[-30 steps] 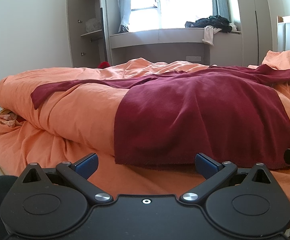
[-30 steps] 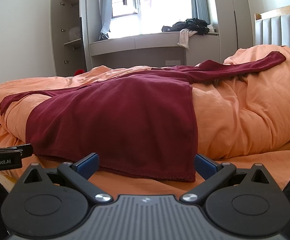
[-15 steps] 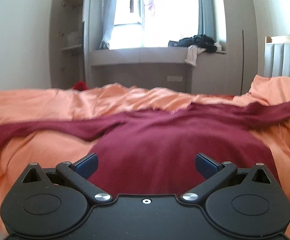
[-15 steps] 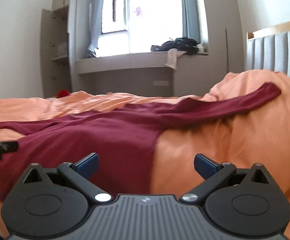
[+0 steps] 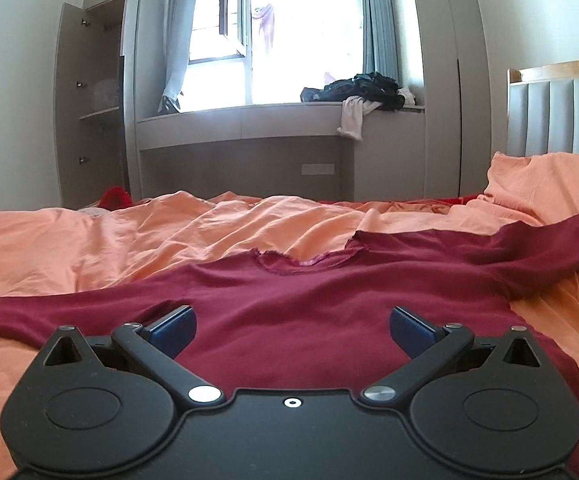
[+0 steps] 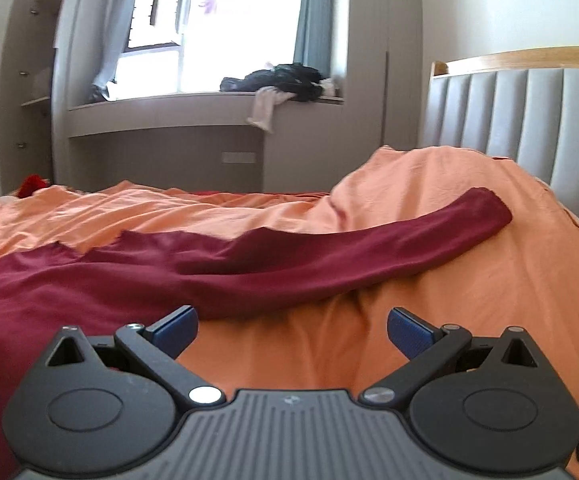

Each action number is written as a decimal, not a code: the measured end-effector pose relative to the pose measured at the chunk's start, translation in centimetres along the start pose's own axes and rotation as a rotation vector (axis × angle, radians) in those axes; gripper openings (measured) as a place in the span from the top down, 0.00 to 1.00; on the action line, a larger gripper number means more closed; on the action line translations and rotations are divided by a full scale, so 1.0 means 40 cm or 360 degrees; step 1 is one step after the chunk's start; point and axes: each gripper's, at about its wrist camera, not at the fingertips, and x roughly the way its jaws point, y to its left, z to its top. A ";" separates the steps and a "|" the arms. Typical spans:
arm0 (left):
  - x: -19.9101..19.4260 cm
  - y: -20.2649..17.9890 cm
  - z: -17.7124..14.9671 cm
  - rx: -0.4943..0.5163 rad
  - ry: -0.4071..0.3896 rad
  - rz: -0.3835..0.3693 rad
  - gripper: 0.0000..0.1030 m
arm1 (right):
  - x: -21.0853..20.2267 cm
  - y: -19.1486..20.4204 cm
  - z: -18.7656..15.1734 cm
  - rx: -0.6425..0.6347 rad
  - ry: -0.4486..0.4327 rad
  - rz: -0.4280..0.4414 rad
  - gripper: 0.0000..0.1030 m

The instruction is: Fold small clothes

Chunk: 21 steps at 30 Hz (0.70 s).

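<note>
A dark red long-sleeved top (image 5: 289,300) lies spread flat on an orange duvet (image 5: 169,232), neckline away from me. My left gripper (image 5: 291,326) hovers open over the top's chest, nothing between its blue pads. In the right wrist view the same top (image 6: 69,280) fills the left side, and its right sleeve (image 6: 389,240) stretches up over a duvet hump. My right gripper (image 6: 291,326) is open above bare duvet, just below that sleeve and touching nothing.
A grey padded headboard (image 6: 529,120) stands at the right. Beyond the bed is a window bench (image 5: 249,120) with a heap of dark clothes (image 5: 365,88). An open wardrobe (image 5: 93,100) stands at the left, with a red object (image 5: 115,196) at the bed's far edge.
Both grippers have moved forward and up over the bed, from the top's hem toward its chest and neckline. The right one has swung right toward the sleeve. Both stay open.
</note>
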 end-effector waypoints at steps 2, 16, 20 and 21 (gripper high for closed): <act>0.020 0.000 -0.001 -0.0003 0.0017 -0.0002 0.00 | 0.027 -0.011 0.004 -0.0012 -0.0005 -0.0035 0.00; 0.069 0.028 -0.045 -0.0040 0.0110 0.0006 0.00 | 0.248 -0.314 0.068 0.0282 -0.0213 -0.0245 0.00; 0.069 0.019 -0.049 -0.0001 0.0095 0.0012 0.00 | 0.314 -0.401 0.093 0.0406 -0.0252 -0.0337 0.07; 0.069 0.016 -0.048 0.0005 0.0093 0.0014 0.00 | 0.329 -0.420 0.100 0.0441 -0.0267 -0.0388 0.11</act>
